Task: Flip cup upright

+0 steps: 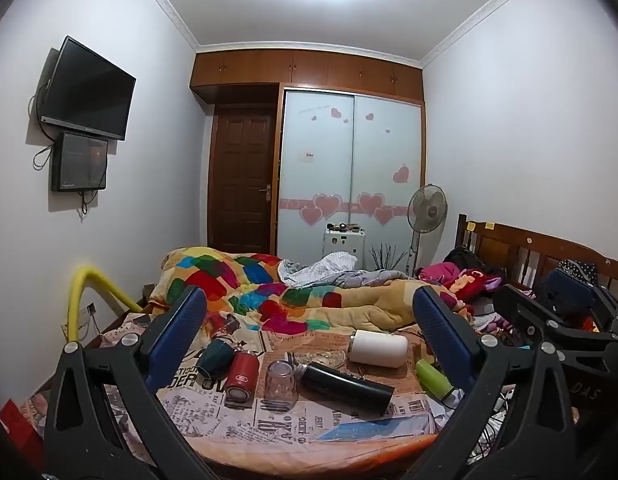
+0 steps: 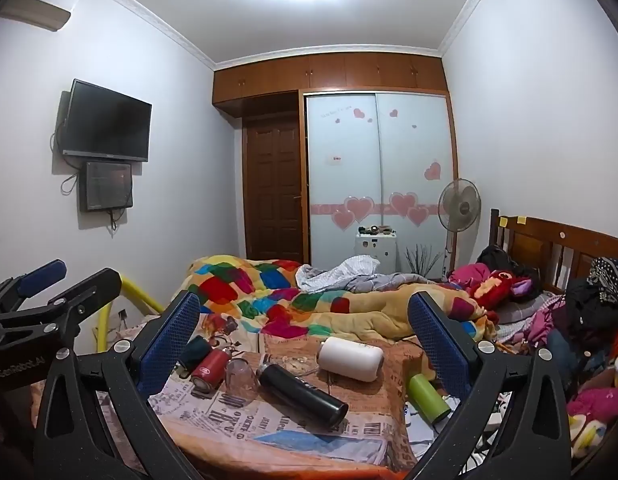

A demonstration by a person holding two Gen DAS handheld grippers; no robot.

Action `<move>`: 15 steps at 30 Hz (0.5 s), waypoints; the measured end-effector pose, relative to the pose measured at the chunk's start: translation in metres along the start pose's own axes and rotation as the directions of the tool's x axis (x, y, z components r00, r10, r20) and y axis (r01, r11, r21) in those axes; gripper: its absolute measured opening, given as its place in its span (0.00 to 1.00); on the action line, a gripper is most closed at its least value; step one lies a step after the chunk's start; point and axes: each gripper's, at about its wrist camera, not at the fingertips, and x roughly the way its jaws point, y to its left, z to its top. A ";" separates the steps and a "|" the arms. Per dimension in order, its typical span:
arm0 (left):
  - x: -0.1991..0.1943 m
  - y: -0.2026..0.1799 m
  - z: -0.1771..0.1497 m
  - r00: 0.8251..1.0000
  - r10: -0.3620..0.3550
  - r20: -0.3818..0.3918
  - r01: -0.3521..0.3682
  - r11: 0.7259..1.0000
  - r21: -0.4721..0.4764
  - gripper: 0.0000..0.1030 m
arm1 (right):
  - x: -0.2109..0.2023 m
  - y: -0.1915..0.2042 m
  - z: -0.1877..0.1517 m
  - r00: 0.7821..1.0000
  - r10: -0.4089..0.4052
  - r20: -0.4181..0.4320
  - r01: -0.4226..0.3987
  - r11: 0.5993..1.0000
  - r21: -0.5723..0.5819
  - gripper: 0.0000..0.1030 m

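Note:
Several cups and flasks lie on a newspaper-print cloth on the bed. A dark green cup lies on its side at the left. A red flask lies next to it. A clear glass stands mouth down. A black flask, a white cup and a green bottle lie on their sides. My left gripper is open and empty, held above and before them. My right gripper is open and empty too. The same items show in the right wrist view: glass, black flask, white cup.
A patchwork quilt is heaped behind the cloth. Clothes and plush toys pile up at the right by the wooden headboard. A yellow rail stands at the left. A fan and wardrobe are at the back.

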 end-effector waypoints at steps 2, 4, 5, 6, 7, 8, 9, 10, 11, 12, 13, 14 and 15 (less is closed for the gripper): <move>0.001 -0.001 0.000 1.000 -0.003 0.000 0.003 1.000 0.004 1.00 | 0.000 0.000 0.000 1.000 -0.003 -0.002 0.003 1.000 -0.001 1.00; -0.001 0.000 0.002 1.000 0.004 0.006 -0.004 1.000 0.005 1.00 | 0.000 -0.001 0.000 1.000 -0.004 -0.004 0.004 1.000 0.000 1.00; -0.002 -0.001 0.004 1.000 0.008 0.011 -0.008 1.000 0.007 1.00 | 0.000 0.000 0.000 1.000 -0.002 0.001 0.002 1.000 -0.003 1.00; -0.002 -0.001 0.004 1.000 0.011 0.013 -0.011 1.000 0.009 1.00 | 0.000 0.000 0.000 1.000 -0.003 0.000 0.003 1.000 -0.002 1.00; -0.001 -0.001 0.004 1.000 0.013 0.014 -0.013 1.000 0.007 1.00 | 0.000 0.000 0.000 1.000 -0.003 -0.002 0.003 1.000 -0.001 1.00; -0.001 0.000 0.003 1.000 0.013 0.015 -0.013 1.000 0.005 1.00 | 0.001 0.000 0.000 1.000 -0.004 -0.003 0.004 1.000 0.000 1.00; -0.001 -0.001 0.003 1.000 0.012 0.017 -0.012 1.000 0.005 1.00 | 0.001 0.000 0.000 1.000 -0.004 -0.004 0.004 1.000 0.002 1.00; -0.002 -0.002 0.003 1.000 0.010 0.021 -0.011 1.000 0.010 1.00 | 0.001 0.003 0.005 1.000 0.000 0.000 0.000 1.000 0.001 1.00; -0.006 -0.001 0.002 1.000 0.014 0.026 -0.014 1.000 0.008 1.00 | 0.001 0.004 0.005 1.000 0.000 -0.001 0.000 1.000 0.001 1.00; -0.006 -0.001 0.002 1.000 0.015 0.027 -0.015 1.000 0.006 1.00 | 0.001 0.005 0.006 1.000 -0.001 -0.001 0.001 1.000 0.000 1.00; -0.007 -0.001 0.002 0.999 0.018 0.028 -0.018 1.000 0.005 1.00 | 0.001 0.003 0.004 1.000 0.000 0.000 0.000 1.000 0.000 1.00; -0.005 0.000 0.000 0.999 0.021 0.029 -0.021 1.000 0.000 1.00 | 0.001 0.003 0.005 1.000 0.000 -0.001 0.000 1.000 0.000 1.00; -0.004 -0.001 0.000 0.999 0.023 0.027 -0.023 1.000 -0.001 1.00 | 0.001 0.003 0.005 1.000 0.002 -0.001 -0.002 1.000 0.001 1.00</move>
